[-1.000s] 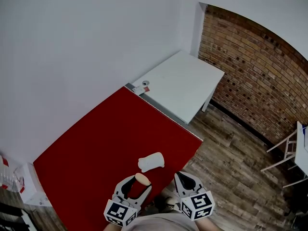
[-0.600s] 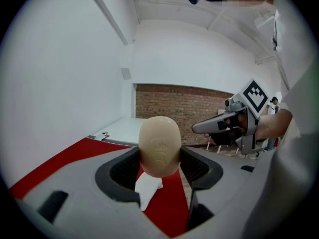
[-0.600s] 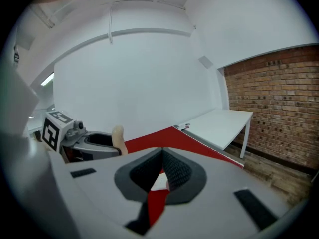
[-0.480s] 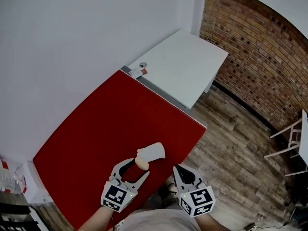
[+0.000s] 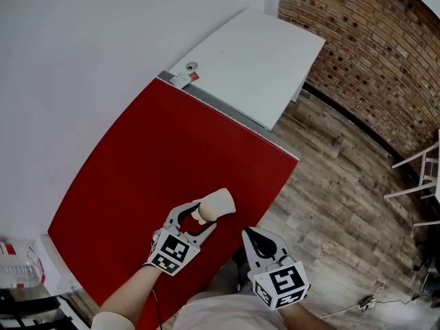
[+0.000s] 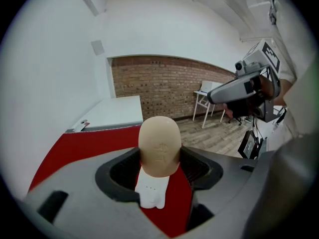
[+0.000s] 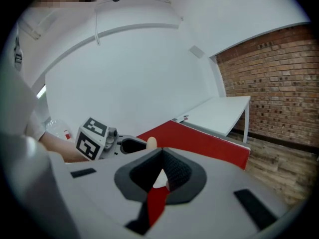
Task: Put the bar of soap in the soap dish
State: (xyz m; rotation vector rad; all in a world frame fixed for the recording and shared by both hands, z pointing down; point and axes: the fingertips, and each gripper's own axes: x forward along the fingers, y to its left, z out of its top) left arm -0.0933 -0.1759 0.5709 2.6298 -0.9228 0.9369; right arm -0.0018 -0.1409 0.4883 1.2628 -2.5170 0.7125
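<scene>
The tan bar of soap (image 5: 201,214) is clamped upright between the jaws of my left gripper (image 5: 204,217), which is shut on it. It hangs just at the near end of the white soap dish (image 5: 219,202) on the red table (image 5: 151,157). In the left gripper view the soap (image 6: 159,144) stands above the dish (image 6: 151,193), and I cannot tell whether they touch. My right gripper (image 5: 250,236) hovers at the table's front edge, to the right of the dish, shut and empty. The right gripper view shows its closed jaws (image 7: 162,169) with the left gripper (image 7: 130,145) and soap (image 7: 151,143) beyond.
A white table (image 5: 254,53) adjoins the red one at the far end, with a small object (image 5: 187,74) at its corner. A brick wall (image 5: 371,40) and wooden floor (image 5: 344,184) lie to the right, with a chair (image 5: 419,177). A white wall runs along the left.
My left gripper has carried the soap forward from near the table's front edge up to the soap dish. The right gripper has stayed near the front edge, still shut.
</scene>
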